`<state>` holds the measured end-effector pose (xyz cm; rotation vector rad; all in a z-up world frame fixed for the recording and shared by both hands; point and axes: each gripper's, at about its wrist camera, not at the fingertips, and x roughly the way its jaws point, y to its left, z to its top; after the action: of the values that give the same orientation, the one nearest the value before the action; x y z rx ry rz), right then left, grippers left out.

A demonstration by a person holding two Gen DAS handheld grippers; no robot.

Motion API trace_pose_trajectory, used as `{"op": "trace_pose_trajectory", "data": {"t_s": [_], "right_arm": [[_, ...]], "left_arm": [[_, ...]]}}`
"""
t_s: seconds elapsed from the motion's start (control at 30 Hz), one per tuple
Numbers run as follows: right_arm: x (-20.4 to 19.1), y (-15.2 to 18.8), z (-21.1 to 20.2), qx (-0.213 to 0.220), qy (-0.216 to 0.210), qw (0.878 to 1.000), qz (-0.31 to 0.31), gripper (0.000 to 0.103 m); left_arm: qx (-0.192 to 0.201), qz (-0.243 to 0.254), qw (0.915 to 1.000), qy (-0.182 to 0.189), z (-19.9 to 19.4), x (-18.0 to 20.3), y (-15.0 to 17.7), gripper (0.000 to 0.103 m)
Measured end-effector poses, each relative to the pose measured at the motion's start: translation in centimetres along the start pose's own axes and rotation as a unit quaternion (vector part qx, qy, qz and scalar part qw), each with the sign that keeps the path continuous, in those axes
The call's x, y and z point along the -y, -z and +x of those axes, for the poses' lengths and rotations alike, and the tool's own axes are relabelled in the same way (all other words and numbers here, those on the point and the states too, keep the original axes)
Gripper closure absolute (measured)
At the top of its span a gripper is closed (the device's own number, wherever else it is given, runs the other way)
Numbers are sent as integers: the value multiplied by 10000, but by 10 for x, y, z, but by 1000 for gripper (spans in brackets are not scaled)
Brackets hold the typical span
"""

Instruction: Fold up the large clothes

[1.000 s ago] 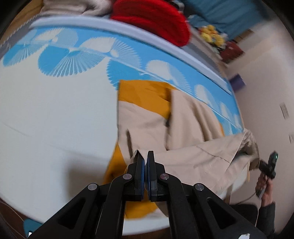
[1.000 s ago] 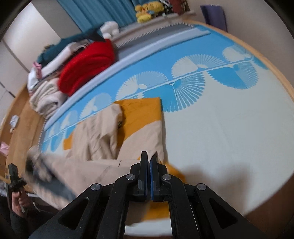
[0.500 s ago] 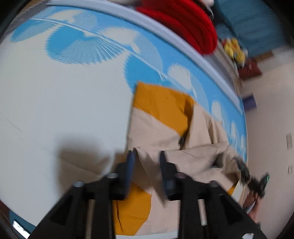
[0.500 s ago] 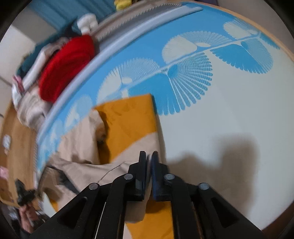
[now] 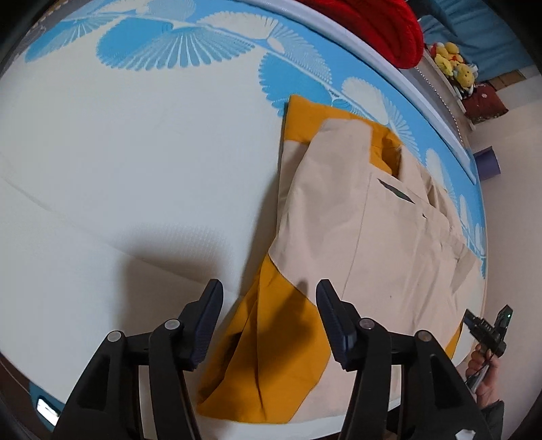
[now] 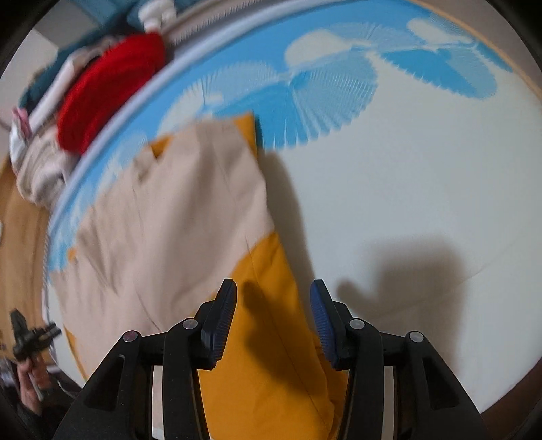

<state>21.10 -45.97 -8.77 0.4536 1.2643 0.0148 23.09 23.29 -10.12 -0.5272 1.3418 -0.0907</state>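
Observation:
A large beige and orange garment (image 5: 355, 210) lies folded over on the bed, its beige half laid across the orange one. In the left wrist view my left gripper (image 5: 269, 298) hovers over the garment's near orange corner, jaws opening, no cloth pinched between the pads. The right wrist view shows the same garment (image 6: 189, 210), blurred, with my right gripper (image 6: 272, 298) above its orange end, jaws also opening and free of the fabric. Each gripper casts a shadow on the cloth below it.
The bed cover (image 5: 118, 162) is white with a blue fan pattern along the far side. A red blanket (image 5: 379, 23) and piled clothes (image 6: 37, 159) lie beyond it. Yellow plush toys (image 5: 454, 64) sit on a shelf. A hand holding a black device (image 5: 487, 331) is at the bed's edge.
Both grippers were shut on the garment's beige edge and have let it go. They sank toward the bed, and the beige layer now lies flat over the orange part.

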Motion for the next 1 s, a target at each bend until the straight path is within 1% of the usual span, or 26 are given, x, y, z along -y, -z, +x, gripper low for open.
{"op": "trace_pose_trajectory", "data": {"t_s": [0.07,0.17,0.2,0.23,0.27,0.3,0.33,0.37,0.4,0.43,0.5,0.53,0.57,0.6,0.63,0.67,0.7,0.77,0.83,0.9,0.93,1.0], "right_arm": [[-3,1,10,-110,85,9999,-89,56],[-10,1,21,-211,253,9991,-260,56],[-12,1,21,-194,290,9989,-315,57],[-14,0,20,-159,313,9987,-360,58],[-16,0,19,-138,263,9988,-400,70],[-19,0,17,-124,189,9987,-464,92],[-22,0,14,-74,182,9984,-527,93],[-27,0,6,88,209,9976,-658,97],[-31,-2,0,194,171,9972,-701,99],[-34,-3,-11,404,65,9965,-733,99],[-39,-7,-46,1134,-225,9912,-642,99],[-38,-8,-57,1361,-328,9884,-581,99],[-36,-10,-71,1719,-487,9827,-492,99],[-39,-13,-77,1963,-522,9781,-459,99],[-41,-16,-80,2155,-459,9743,-467,99],[-45,-18,-78,2281,-266,9718,-528,100],[-49,-22,-70,2256,-77,9725,-573,100],[-51,-35,-54,2073,115,9767,-541,100],[-53,-43,-47,2099,188,9763,-499,99],[-65,-50,-49,2378,247,9693,-576,100],[-70,-49,-51,2499,294,9658,-621,100],[-75,-53,-47,2602,363,9628,-637,100]], "left_arm": [[-18,-41,10000,-22,7,0,-2,50],[100,-7,9999,34,11,5,-8,50],[99,23,9999,39,14,8,-9,52],[60,56,10000,12,17,9,-11,57],[29,126,9999,3,18,12,-12,64],[3,227,9997,11,20,16,-13,88],[-14,339,9994,35,20,19,-14,99],[82,447,9990,-11,16,24,-15,99],[257,519,9983,-35,9,28,-17,101],[441,543,9975,35,0,31,-19,101],[1003,485,9936,210,-24,36,-25,101],[1227,439,9910,299,-32,38,-27,101],[1418,410,9884,370,-39,41,-29,101],[1586,440,9858,335,-43,46,-31,101],[1697,493,9839,265,-45,51,-32,101],[1823,536,9816,183,-46,55,-35,101],[1908,524,9801,140,-47,58,-38,101],[1962,393,9797,111,-44,59,-45,101],[2074,392,9775,-3,-42,64,-47,101],[2244,451,9733,-175,-41,71,-51,101],[2286,421,9724,-209,-41,70,-54,101],[2262,245,9735,-209,-34,64,-62,100]]}}
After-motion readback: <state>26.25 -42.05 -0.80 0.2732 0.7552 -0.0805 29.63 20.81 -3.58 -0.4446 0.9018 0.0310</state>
